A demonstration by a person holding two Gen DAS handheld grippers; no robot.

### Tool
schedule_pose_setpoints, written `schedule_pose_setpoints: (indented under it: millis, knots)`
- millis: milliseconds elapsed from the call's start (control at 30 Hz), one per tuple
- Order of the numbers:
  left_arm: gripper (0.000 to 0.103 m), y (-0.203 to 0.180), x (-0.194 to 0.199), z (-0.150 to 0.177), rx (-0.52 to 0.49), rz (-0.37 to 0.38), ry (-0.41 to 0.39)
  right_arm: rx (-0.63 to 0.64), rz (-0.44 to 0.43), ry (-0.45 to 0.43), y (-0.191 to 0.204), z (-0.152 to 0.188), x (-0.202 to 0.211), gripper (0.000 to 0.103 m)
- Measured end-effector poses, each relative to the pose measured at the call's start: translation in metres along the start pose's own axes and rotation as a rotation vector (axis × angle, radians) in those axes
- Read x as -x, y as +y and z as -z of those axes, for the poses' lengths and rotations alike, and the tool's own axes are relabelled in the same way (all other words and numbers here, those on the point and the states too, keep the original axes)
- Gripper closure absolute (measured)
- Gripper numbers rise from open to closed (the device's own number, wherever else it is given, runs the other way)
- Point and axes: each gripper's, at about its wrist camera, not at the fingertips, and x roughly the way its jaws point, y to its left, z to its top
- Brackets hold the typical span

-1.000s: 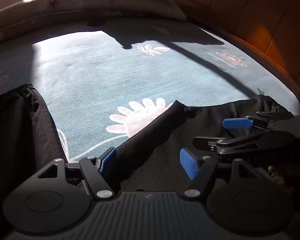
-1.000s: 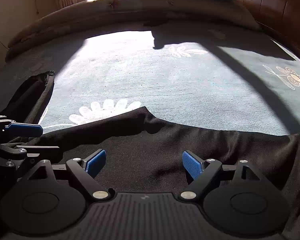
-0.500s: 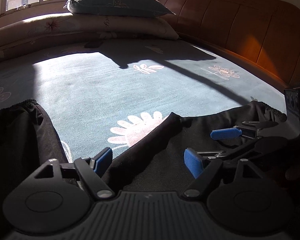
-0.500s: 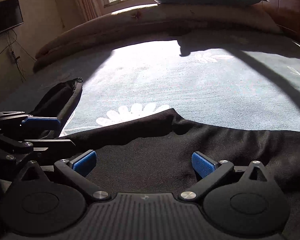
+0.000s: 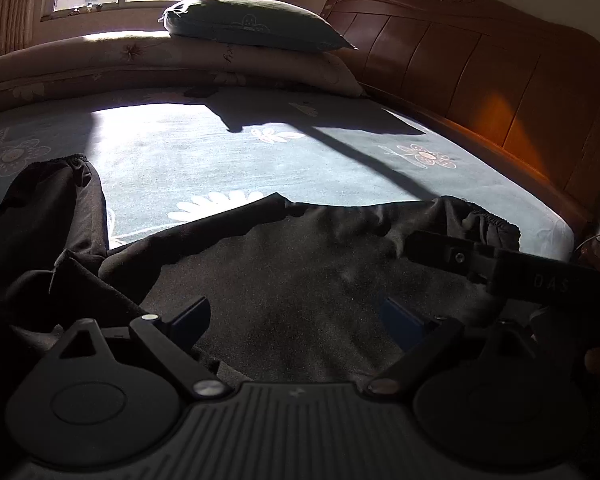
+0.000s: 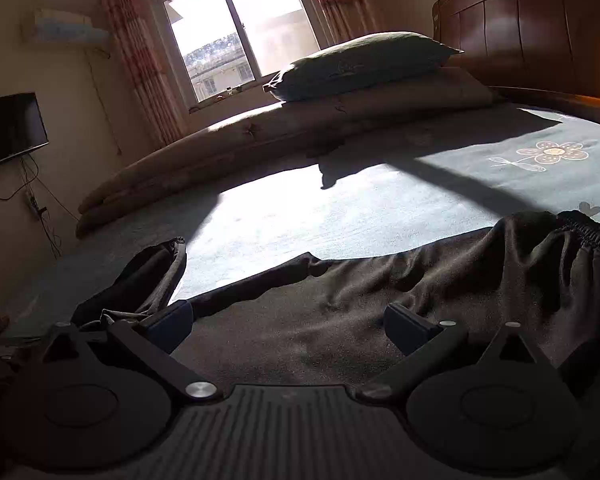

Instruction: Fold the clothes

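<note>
Black trousers [image 5: 300, 264] lie spread across the near part of a blue flowered bed sheet [image 5: 204, 160]. One leg [image 5: 48, 208] runs off to the left, and the elastic waistband [image 5: 488, 220] is bunched at the right. My left gripper [image 5: 296, 316] is open and low over the dark cloth, its fingers wide apart. In the left wrist view a black finger of the right gripper [image 5: 460, 256] reaches in from the right. My right gripper [image 6: 288, 320] is also open over the trousers [image 6: 340, 300], with the waistband [image 6: 588, 228] to its right and the leg [image 6: 152, 272] to its left.
A green pillow [image 5: 256, 24] rests on a rolled beige quilt [image 5: 140, 60] at the far side of the bed. The wooden headboard [image 5: 480, 76] runs along the right. A window [image 6: 240, 40] and a wall television [image 6: 8, 128] lie beyond.
Both wrist views have dropped lower and tipped up, so the window and headboard now show. Both grippers stay open. The right gripper has come closer in the left wrist view.
</note>
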Motion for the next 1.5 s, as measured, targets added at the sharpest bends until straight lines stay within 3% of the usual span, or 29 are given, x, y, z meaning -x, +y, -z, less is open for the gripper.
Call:
schedule_pose_setpoints:
  millis: [133,300,800,1067,1267,1500]
  knots:
    - [0.01,-0.006,-0.008,0.016,0.045,0.037,0.016,0.05,0.083,0.011,-0.006,0.022,-0.001,0.0]
    - [0.01,0.0,-0.019,0.038,0.103,0.069,0.084,-0.118,0.076,0.114,-0.04,0.039,-0.012,0.0]
    - [0.01,0.03,-0.002,0.059,0.208,0.004,0.044,0.139,0.147,-0.108,-0.037,0.011,0.018,0.0]
    - [0.001,0.022,-0.008,0.061,0.147,-0.028,0.033,0.044,0.203,-0.03,-0.064,0.018,0.002,0.0]
    - [0.001,0.015,-0.01,0.062,0.095,-0.049,0.038,-0.028,0.244,0.028,-0.085,0.024,-0.01,0.0]
    - [0.001,0.022,-0.008,0.061,0.205,-0.049,0.01,-0.042,0.286,0.059,-0.091,0.03,-0.019,0.0]
